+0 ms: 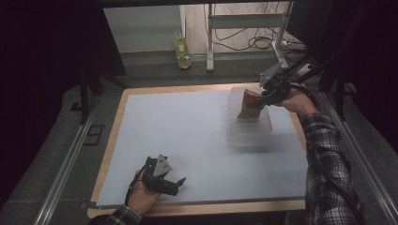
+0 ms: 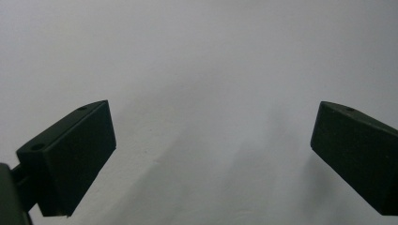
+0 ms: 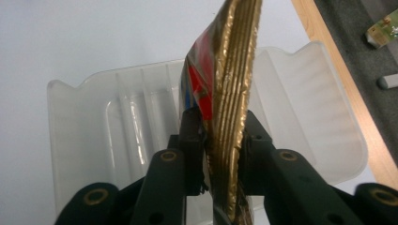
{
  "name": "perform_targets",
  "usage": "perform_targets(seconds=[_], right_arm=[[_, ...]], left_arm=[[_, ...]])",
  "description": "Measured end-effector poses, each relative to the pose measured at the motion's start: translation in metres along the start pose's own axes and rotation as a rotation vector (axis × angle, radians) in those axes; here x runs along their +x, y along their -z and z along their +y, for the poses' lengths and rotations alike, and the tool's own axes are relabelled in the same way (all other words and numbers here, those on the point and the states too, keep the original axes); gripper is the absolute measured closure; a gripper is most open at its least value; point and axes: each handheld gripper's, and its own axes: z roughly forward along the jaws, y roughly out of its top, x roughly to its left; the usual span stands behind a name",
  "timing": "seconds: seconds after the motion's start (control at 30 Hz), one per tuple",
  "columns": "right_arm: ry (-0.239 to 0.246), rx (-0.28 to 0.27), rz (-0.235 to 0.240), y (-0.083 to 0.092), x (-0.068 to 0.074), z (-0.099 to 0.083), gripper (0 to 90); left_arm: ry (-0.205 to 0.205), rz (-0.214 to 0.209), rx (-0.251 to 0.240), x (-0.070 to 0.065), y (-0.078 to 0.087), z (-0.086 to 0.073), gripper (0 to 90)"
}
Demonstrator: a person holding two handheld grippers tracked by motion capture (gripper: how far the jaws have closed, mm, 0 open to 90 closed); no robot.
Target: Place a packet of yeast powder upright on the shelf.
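Note:
A gold and red foil packet (image 1: 248,105) hangs upright over a clear plastic tray (image 1: 251,129) at the right rear of the pale mat. My right gripper (image 1: 263,97) is shut on the packet's edge, reaching in from the right. In the right gripper view the black fingers (image 3: 190,136) pinch the ribbed gold seam of the packet (image 3: 230,70), with the ridged tray (image 3: 117,108) below. My left gripper (image 1: 179,185) rests near the front left of the mat. It is open, its jaws wide apart over bare mat (image 2: 211,140) with nothing between them.
The mat (image 1: 187,136) covers a wooden tabletop (image 1: 206,206) whose border shows all round. Beyond the back edge, on the floor, stand a yellowish bottle (image 1: 182,54), a metal frame's legs (image 1: 210,37) and loose cables. Rails run along both sides of the table.

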Motion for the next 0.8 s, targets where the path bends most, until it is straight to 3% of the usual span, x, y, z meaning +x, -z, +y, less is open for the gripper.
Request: perform_targets(seconds=[0.33,0.57,0.8], right_arm=[[-0.018,-0.028,-0.027,0.012,0.008,0.004,60.6],[-0.044,-0.028,-0.061,0.018,0.016,0.010,53.2],[-0.120,-0.066,-0.098,0.028,0.023,0.011,40.6]], left_arm=[[-0.019,-0.012,-0.008,-0.002,-0.003,0.000,0.8],[0.010,-0.026,-0.032,0.000,-0.003,0.000,0.5],[0.013,-0.027,-0.032,-0.002,-0.003,0.001,0.0]])
